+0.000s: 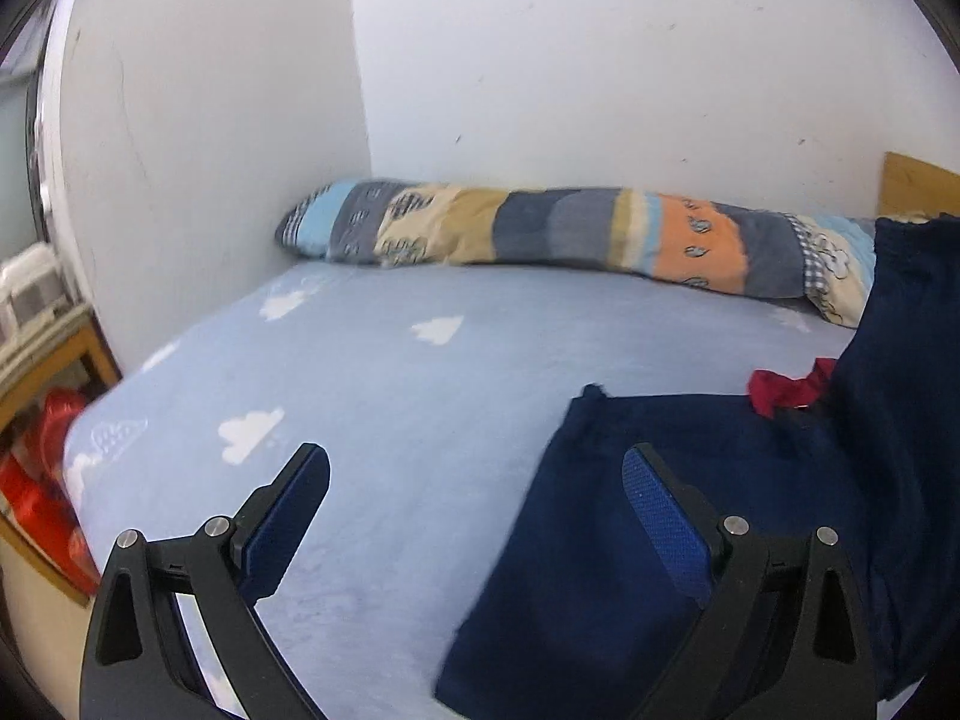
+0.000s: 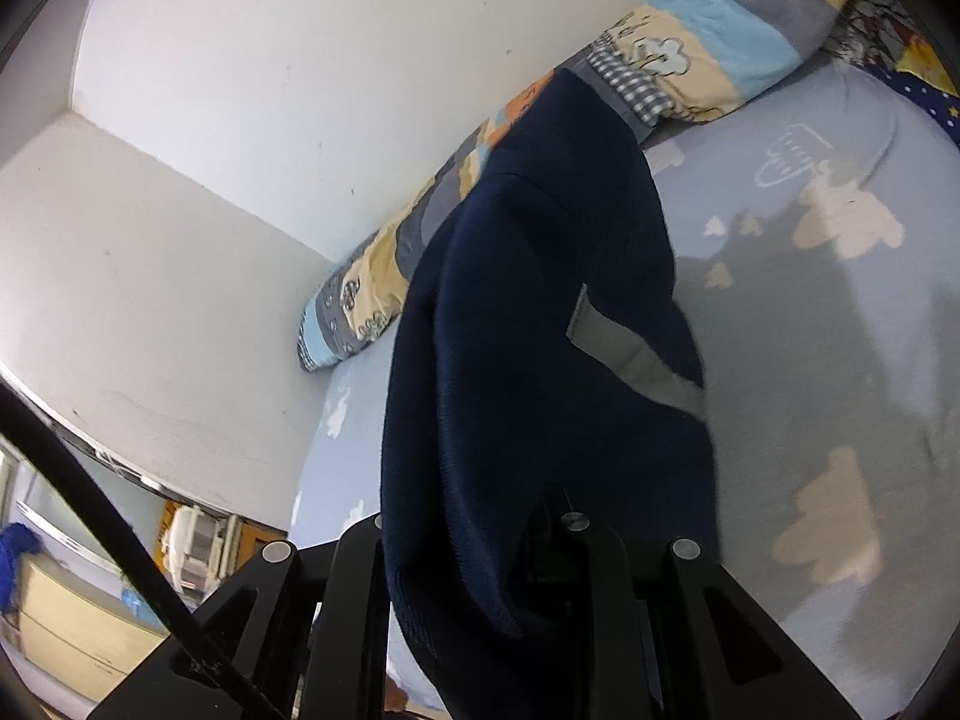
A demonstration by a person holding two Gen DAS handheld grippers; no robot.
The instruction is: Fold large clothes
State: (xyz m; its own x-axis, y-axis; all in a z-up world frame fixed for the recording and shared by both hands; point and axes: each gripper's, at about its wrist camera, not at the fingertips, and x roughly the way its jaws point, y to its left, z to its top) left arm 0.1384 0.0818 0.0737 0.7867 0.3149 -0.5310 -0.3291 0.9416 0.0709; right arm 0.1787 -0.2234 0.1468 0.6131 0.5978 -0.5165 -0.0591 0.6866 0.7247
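Note:
A dark navy garment [image 1: 600, 540] lies partly on the light blue bed sheet [image 1: 390, 390] and rises at the right edge of the left wrist view, where it hangs lifted. My left gripper [image 1: 474, 480] is open above the sheet; nothing is between its blue pads [image 1: 660, 516], and the right finger stands over the navy cloth. In the right wrist view the navy garment [image 2: 540, 330], with a grey label, drapes over my right gripper [image 2: 510, 540], which is shut on its fabric. The right fingertips are hidden by the cloth.
A long patchwork bolster [image 1: 570, 234] lies along the white wall at the back of the bed. A red piece of cloth [image 1: 786, 387] shows beside the navy garment. Wooden furniture with red items [image 1: 36, 480] stands left of the bed. A black cable [image 2: 120, 540] crosses the lower left.

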